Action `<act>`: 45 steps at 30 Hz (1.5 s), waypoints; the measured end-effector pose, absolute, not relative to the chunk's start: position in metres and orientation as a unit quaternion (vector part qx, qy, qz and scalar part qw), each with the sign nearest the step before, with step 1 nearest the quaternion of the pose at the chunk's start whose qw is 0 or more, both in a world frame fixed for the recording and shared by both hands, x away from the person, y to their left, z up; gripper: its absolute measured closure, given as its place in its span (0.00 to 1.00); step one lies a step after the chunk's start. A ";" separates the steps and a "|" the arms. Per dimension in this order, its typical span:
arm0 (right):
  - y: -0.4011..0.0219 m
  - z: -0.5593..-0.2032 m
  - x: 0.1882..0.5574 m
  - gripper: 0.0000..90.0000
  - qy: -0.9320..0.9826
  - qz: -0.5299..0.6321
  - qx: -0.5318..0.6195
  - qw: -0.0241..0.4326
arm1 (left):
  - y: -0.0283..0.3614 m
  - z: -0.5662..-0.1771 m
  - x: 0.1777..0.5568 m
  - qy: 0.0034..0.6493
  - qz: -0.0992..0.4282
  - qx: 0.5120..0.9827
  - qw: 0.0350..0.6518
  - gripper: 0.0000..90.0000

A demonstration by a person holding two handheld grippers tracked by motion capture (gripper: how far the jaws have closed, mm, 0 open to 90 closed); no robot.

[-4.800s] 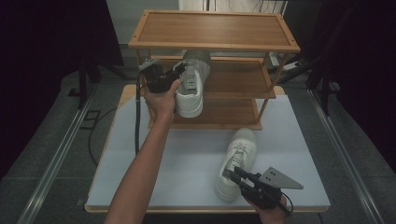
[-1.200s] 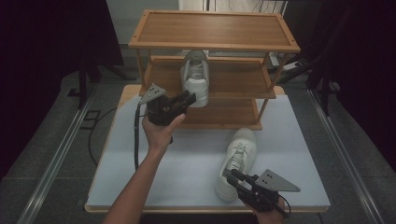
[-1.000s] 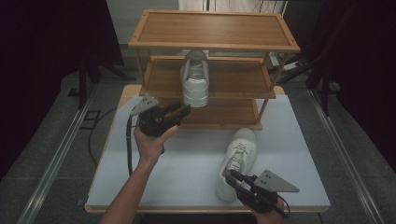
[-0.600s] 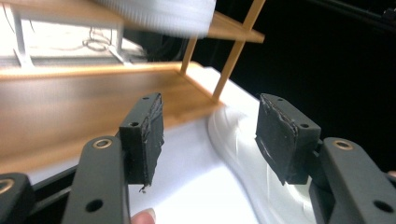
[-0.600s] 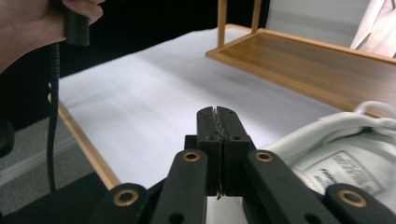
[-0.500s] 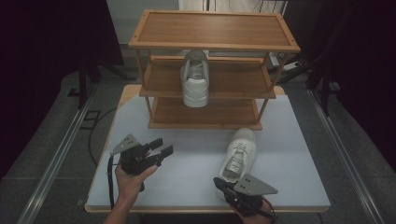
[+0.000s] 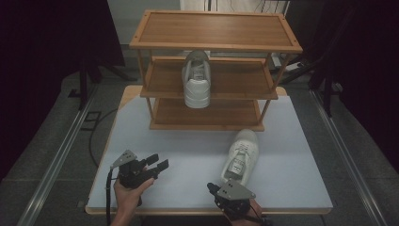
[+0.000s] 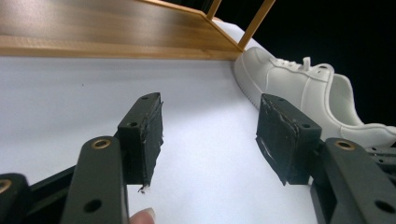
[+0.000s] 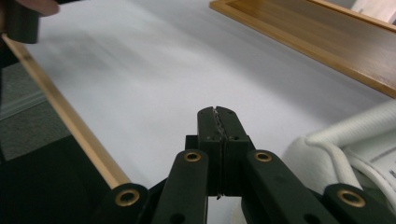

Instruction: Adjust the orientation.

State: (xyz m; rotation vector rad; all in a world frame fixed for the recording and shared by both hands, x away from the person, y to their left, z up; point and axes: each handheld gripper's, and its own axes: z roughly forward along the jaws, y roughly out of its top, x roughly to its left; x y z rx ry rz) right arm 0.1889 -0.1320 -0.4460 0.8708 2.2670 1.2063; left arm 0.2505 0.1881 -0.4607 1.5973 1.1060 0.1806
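We see a white laced sneaker (image 7: 241, 156) lying on the table (image 7: 188, 160) before the rack (image 7: 214, 70) (its twin (image 7: 196, 84) sits shelved); left gripper (image 7: 157, 162) gapes empty, right gripper (image 9: 218, 116) pinched closed beside the heel.

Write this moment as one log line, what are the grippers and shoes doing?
left gripper: open, empty | right gripper: shut, empty | shoe on table: untouched | shoe on rack: middle shelf

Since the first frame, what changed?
The left gripper let go of the white sneaker on the middle shelf, drew back to the table's near edge, jaws open and empty. The right gripper closed, empty, beside the sneaker on the table. Both sneakers and the wooden shoe rack stayed put.
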 end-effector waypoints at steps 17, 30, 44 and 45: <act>-0.146 -0.453 0.186 0.98 0.807 0.423 0.339 0.233 | 0.187 -0.472 0.250 0.477 0.063 0.680 0.553 0.46; -0.198 -0.454 0.166 0.98 0.781 0.437 0.382 0.230 | 0.187 -0.475 0.251 0.479 0.052 0.680 0.553 0.46; -0.262 -0.456 0.167 0.96 0.742 0.471 0.425 0.217 | 0.185 -0.477 0.253 0.480 0.046 0.680 0.553 0.46; -0.264 -0.456 0.168 0.96 0.739 0.475 0.426 0.217 | 0.185 -0.477 0.253 0.480 0.045 0.680 0.553 0.46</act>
